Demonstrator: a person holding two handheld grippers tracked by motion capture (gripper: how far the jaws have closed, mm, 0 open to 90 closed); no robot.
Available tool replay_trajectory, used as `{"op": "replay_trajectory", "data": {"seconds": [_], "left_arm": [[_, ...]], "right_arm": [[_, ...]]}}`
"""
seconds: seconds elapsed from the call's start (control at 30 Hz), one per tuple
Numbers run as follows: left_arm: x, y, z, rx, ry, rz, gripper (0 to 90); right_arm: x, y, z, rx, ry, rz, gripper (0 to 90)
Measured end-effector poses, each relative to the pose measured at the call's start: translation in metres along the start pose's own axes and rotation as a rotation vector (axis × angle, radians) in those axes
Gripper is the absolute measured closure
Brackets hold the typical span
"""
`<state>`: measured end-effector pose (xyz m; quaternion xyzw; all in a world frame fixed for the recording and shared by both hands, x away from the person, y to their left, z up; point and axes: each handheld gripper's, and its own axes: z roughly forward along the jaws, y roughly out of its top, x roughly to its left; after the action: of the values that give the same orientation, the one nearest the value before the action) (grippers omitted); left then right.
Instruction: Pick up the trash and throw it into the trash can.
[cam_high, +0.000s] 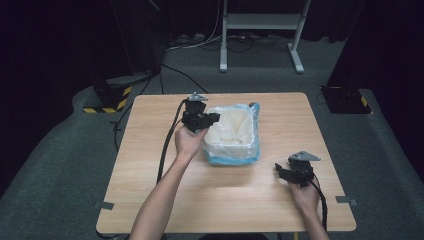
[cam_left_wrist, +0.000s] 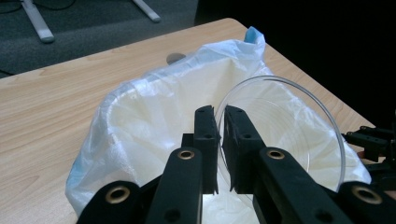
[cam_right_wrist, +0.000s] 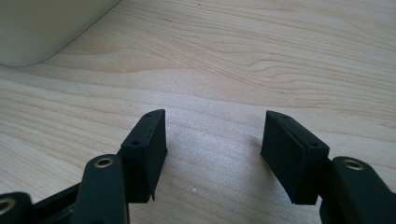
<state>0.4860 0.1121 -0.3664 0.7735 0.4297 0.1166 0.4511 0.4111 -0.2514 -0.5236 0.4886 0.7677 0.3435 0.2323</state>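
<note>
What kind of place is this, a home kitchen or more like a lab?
Probably a lab or recording studio, not a home: a lone wooden table on grey carpet, dark curtains around it, hazard-striped stand bases, floor cables and a white equipment frame behind.

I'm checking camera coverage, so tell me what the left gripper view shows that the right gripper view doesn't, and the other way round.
Left gripper view: the left hand-held gripper is shut on the rim of a clear round dish, held over a white bin lined with a plastic bag.

Right gripper view: the right hand-held gripper is open with nothing between its jaws, low over bare wood, a pale rounded corner at the upper left.

Both: the wooden table.
</note>
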Motion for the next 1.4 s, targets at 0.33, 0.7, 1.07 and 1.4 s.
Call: {"op": "replay_trajectory", "data": {"seconds": [0.33, 0.7, 1.07, 1.4], "left_arm": [[0.000, -0.009, 0.003, 0.013, 0.063, 0.020, 52.3], [-0.004, -0.020, -0.022, -0.040, 0.104, 0.065, 46.7], [0.001, -0.036, -0.048, -0.100, 0.116, 0.014, 45.7], [-0.002, -0.049, -0.062, -0.107, 0.134, 0.034, 44.8]], "right_arm": [[0.000, 0.000, 0.000, 0.000, 0.000, 0.000, 39.8], [0.000, 0.000, 0.000, 0.001, -0.001, 0.001, 39.7], [0.000, 0.000, 0.000, 0.001, -0.001, 0.002, 39.7], [0.000, 0.000, 0.000, 0.001, -0.001, 0.002, 39.7]]}}
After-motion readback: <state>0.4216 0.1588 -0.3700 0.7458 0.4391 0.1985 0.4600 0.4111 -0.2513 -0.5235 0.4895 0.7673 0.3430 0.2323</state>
